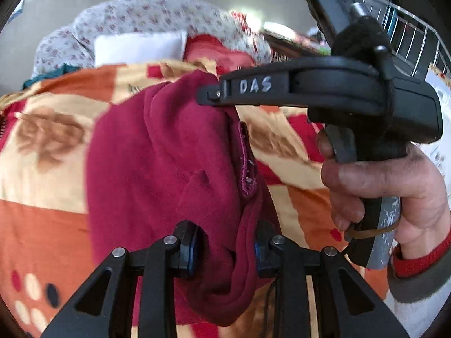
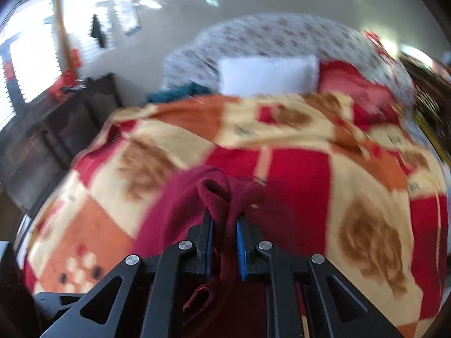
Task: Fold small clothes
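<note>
A dark red fleece garment (image 1: pixel 169 152) hangs bunched above the patterned blanket. My left gripper (image 1: pixel 225 249) is shut on a thick fold of it, cloth spilling below the jaws. My right gripper (image 1: pixel 210 94) shows in the left wrist view from the side, held by a hand, its tip clamped on the garment's upper edge. In the right wrist view my right gripper (image 2: pixel 224 225) is shut on a ridge of the same red garment (image 2: pixel 180 205), which drapes left and down.
An orange, cream and red blanket (image 2: pixel 310 169) covers the bed. A white pillow (image 2: pixel 267 74), a red cloth (image 2: pixel 346 81) and a floral quilt (image 2: pixel 267 36) lie at the head. Dark wooden furniture (image 2: pixel 56 129) stands at the left.
</note>
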